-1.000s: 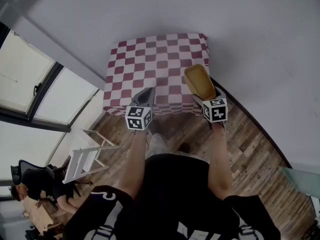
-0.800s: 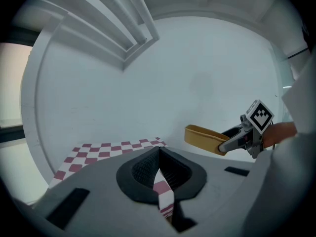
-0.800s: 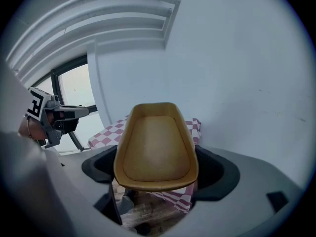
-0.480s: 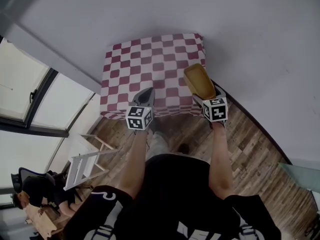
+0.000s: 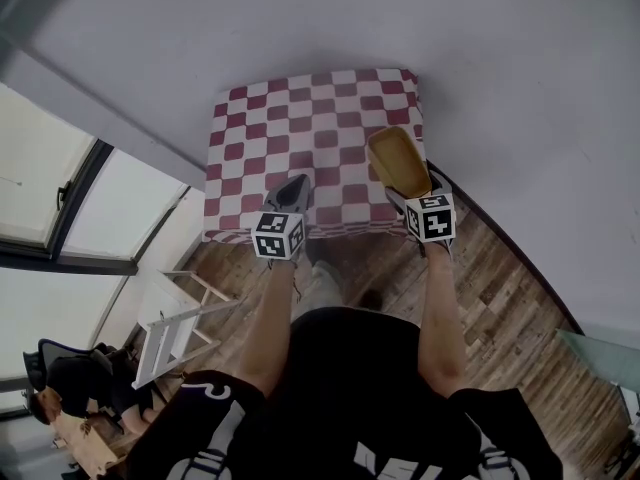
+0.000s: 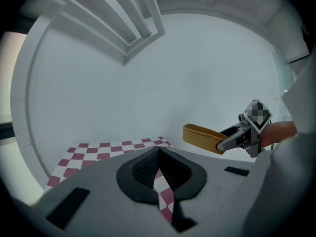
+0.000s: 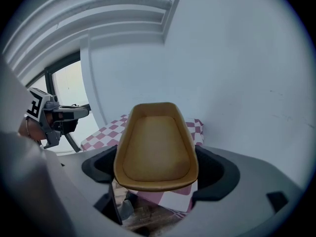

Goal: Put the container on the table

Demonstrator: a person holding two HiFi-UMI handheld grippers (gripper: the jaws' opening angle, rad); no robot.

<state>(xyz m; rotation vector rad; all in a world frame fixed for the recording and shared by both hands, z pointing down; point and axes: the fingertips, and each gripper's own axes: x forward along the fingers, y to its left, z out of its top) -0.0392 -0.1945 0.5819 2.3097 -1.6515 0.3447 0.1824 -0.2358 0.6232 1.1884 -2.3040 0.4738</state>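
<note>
The head view shows a small table (image 5: 300, 138) under a red-and-white checked cloth, set against the grey wall. My right gripper (image 5: 408, 190) is shut on the near end of a shallow yellow container (image 5: 397, 158), which hangs above the table's right front corner. In the right gripper view the container (image 7: 157, 147) fills the space between the jaws, and the cloth (image 7: 106, 132) shows beyond it. My left gripper (image 5: 290, 194) is shut and empty over the table's front edge. In the left gripper view its tips (image 6: 159, 148) meet, with the container (image 6: 202, 136) off to the right.
A white folding frame (image 5: 175, 318) stands on the wood floor (image 5: 500, 288) to the left of my legs. Windows (image 5: 60, 188) line the left side. A seated person (image 5: 60, 378) is at the lower left. The wall runs close behind the table.
Both grippers have come a little forward toward the table, and the container is still held. The table's front edge now sits lower in the head view.
</note>
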